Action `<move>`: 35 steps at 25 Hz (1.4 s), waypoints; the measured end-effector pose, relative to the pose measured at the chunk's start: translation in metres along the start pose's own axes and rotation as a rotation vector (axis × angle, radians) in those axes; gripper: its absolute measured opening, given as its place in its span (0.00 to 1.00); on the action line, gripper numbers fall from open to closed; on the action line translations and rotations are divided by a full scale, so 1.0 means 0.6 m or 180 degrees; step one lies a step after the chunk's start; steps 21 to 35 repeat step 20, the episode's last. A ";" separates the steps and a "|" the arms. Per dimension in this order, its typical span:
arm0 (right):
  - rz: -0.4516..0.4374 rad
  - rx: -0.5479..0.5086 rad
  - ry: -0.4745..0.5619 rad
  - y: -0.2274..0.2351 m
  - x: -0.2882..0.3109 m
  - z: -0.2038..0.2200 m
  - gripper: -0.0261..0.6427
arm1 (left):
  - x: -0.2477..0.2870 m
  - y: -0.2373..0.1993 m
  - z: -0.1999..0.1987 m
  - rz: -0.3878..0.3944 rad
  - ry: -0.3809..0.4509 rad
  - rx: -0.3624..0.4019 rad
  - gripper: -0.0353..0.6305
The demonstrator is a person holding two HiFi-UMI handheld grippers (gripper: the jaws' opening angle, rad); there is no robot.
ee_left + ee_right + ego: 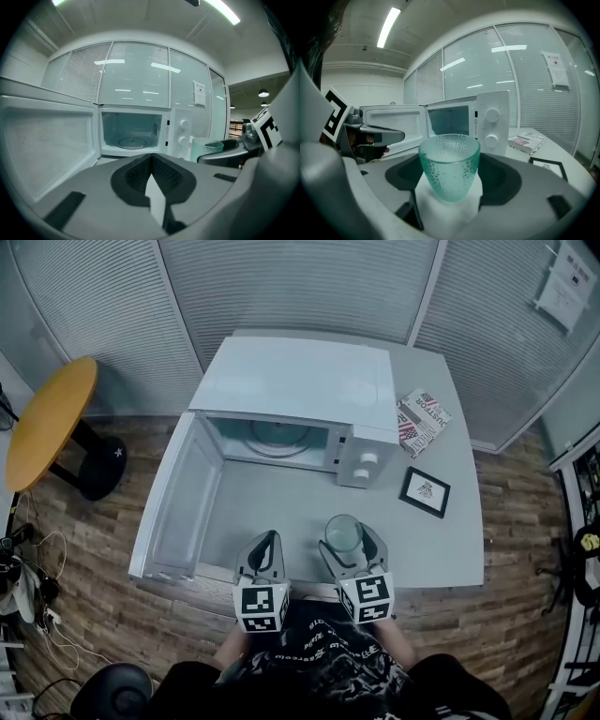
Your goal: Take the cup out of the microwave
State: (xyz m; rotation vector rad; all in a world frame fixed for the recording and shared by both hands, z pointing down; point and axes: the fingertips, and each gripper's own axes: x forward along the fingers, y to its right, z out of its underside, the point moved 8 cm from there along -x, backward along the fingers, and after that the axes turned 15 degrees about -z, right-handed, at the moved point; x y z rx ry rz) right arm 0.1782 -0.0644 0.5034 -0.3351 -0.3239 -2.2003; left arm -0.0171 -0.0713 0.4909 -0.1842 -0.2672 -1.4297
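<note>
Cup [449, 166]: clear, teal-tinted, dimpled wall, upright and apparently empty. It sits between the jaws of the right hand-held gripper [348, 538], which are closed on its sides. It is outside the microwave [309, 390], over the front of the bench [459, 554]. We cannot tell whether its base touches the bench.

Left hand-held gripper [151, 160]: jaws together at the tips, nothing between them, just left of the right one.

Step, as we judge it: extraction is done, since the cavity straight ahead of the left hand-held gripper holds only the turntable [279, 434]. What remains is the set-down. This calls for keeping the cup upright, lowering it onto bare bench just ahead of the right hand-held gripper, then opening the jaws wide enough to clear the wall.

Surroundings:
- The control panel [366, 465] lies ahead of the right hand-held gripper.
- A small frame [425, 491] lies ahead and to its right, with a book [422, 418] beyond that.
- The door [173, 498] stands open, left of the left hand-held gripper.

Nothing blocks the set-down spot, though the frame limits any drift to the right.
</note>
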 end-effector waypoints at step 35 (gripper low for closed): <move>-0.0038 -0.0027 -0.0036 -0.003 0.010 -0.001 0.59 | 0.005 -0.009 0.000 -0.0042 -0.0002 -0.0015 0.06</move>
